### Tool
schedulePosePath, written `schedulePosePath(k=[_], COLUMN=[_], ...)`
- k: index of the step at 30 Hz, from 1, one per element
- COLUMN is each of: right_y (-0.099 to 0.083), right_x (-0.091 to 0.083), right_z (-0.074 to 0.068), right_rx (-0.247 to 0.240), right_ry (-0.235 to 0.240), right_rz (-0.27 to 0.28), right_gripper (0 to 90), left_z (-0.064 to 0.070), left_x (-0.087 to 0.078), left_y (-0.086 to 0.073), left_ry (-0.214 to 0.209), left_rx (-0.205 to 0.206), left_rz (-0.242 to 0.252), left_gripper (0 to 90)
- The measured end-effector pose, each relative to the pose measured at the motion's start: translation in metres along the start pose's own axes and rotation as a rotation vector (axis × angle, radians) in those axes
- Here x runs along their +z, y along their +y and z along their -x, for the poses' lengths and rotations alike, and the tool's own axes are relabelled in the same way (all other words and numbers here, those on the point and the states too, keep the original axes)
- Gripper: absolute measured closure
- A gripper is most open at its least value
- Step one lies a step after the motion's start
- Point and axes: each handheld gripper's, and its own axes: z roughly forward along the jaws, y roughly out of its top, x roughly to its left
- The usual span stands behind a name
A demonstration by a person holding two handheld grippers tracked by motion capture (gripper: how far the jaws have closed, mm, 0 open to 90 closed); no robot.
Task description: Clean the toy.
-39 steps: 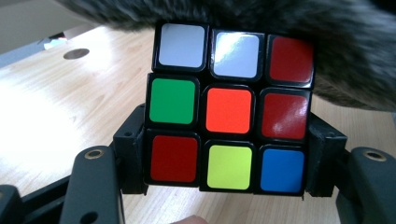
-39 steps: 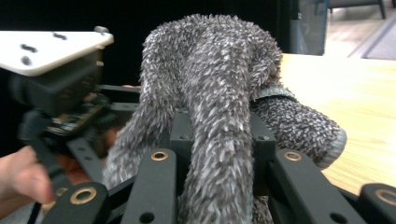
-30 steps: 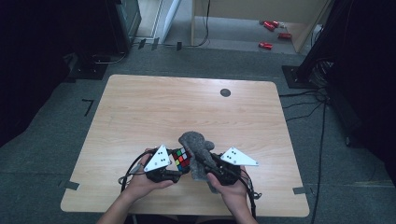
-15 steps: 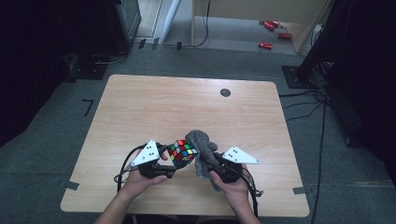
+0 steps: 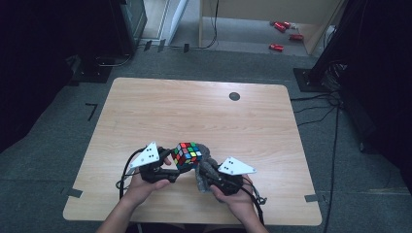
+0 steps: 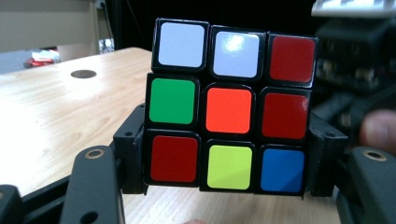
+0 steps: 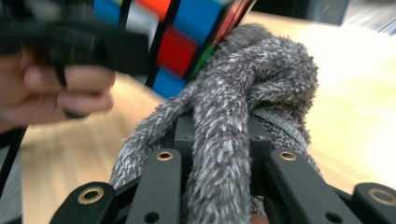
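Low in the high view, the left gripper (image 5: 171,171) clamps a colour cube (image 5: 188,155) between its jaws, lifted just off the wooden table (image 5: 204,111). Beside it at lower centre, the right gripper (image 5: 206,175) pinches a grey fuzzy cloth (image 5: 208,167) that touches the cube.

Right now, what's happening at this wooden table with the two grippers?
A person sits at the light wooden table with a gripper in each hand. The left gripper is shut on a scrambled multicoloured puzzle cube, lifted off the tabletop. The right gripper is shut on a fuzzy grey cloth, bunched between its jaws. Cube and cloth meet near the table's front edge, the cloth pressed against the cube, as if to wipe it.
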Motion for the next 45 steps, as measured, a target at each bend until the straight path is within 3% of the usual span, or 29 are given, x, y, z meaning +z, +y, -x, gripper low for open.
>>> schedulePosePath(k=[3, 5, 10, 12, 15, 19, 23, 27, 29, 36, 39, 42, 45], right_y=[0.006, 0.004, -0.007, -0.007, -0.003, 0.002, -0.004, -0.008, -0.008, 0.0, -0.005, -0.01, -0.013], right_x=[-0.01, -0.009, 0.006, 0.008, 0.002, -0.007, 0.0, 0.009, 0.009, -0.004, 0.0, 0.009, 0.015], right_z=[0.005, 0.004, -0.002, -0.005, -0.003, 0.003, -0.001, -0.009, -0.011, 0.001, -0.002, -0.006, -0.014], right_rx=[-0.02, -0.04, -0.071, -0.09, -0.094, -0.055, -0.065, -0.104, -0.121, -0.078, -0.078, -0.082, -0.129], right_ry=[-0.013, 0.0, 0.045, 0.041, 0.019, -0.017, 0.007, 0.04, 0.031, -0.026, -0.015, 0.038, 0.053], right_rz=[0.061, 0.061, -0.031, -0.043, -0.003, 0.072, 0.039, -0.022, -0.027, 0.063, 0.042, -0.014, -0.05], right_gripper=[74.1, 74.1, 73.8, 73.7, 73.4, 73.1, 73.2, 72.9, 72.7, 72.7, 73.2, 73.1, 73.0], left_z=[0.0, 0.0, -0.002, -0.003, -0.003, -0.001, -0.002, -0.006, -0.006, 0.001, 0.0, -0.004, -0.006], left_x=[0.001, 0.001, -0.002, -0.003, -0.002, 0.0, -0.002, -0.007, -0.007, 0.001, -0.001, -0.005, -0.007], left_y=[0.0, 0.001, 0.002, 0.002, 0.001, 0.0, 0.002, 0.003, 0.002, 0.001, 0.001, 0.002, 0.002], left_ry=[-0.009, -0.011, 0.0, -0.002, 0.004, 0.004, 0.008, 0.015, 0.015, -0.001, 0.005, 0.006, 0.004], left_rx=[-0.008, -0.008, -0.031, -0.04, -0.029, -0.021, -0.027, -0.048, -0.05, -0.019, -0.028, -0.055, -0.059], left_rz=[0.001, 0.0, 0.007, 0.012, 0.004, -0.013, -0.002, 0.018, 0.017, -0.016, -0.016, 0.006, 0.01], left_gripper=[34.3, 34.3, 34.3, 34.3, 34.3, 34.3, 34.3, 34.2, 34.3, 34.2, 34.2, 34.2, 34.2])
